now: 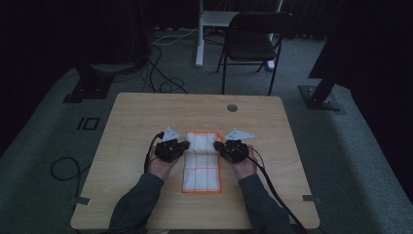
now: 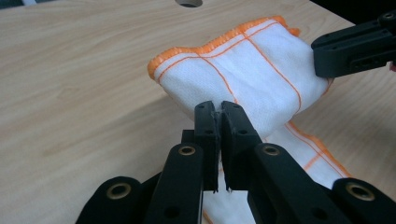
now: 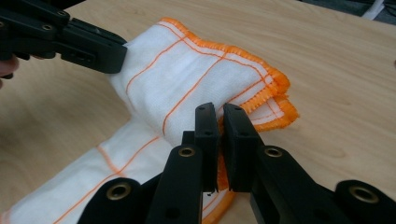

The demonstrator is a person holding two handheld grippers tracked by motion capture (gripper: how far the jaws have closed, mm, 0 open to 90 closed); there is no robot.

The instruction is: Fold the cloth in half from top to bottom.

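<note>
A white cloth with orange hems and orange grid lines (image 1: 202, 163) lies folded lengthwise on the middle of the wooden table (image 1: 136, 117). Its far end is lifted and curls over toward me. My left gripper (image 1: 183, 145) is shut on the cloth's left edge (image 2: 219, 79), fabric pinched between its jaws. My right gripper (image 1: 218, 146) is shut on the right hemmed edge (image 3: 261, 100). In the left gripper view my left gripper (image 2: 219, 106) faces the other gripper (image 2: 355, 46) across the raised fold. In the right gripper view my right gripper (image 3: 219, 109) faces the left one (image 3: 79, 42).
A round cable hole (image 1: 232, 107) sits near the table's far edge. A black folding chair (image 1: 253, 41) and a white desk leg (image 1: 199, 39) stand beyond the table. Cables (image 1: 160, 78) lie on the grey carpet, and one trails from each gripper.
</note>
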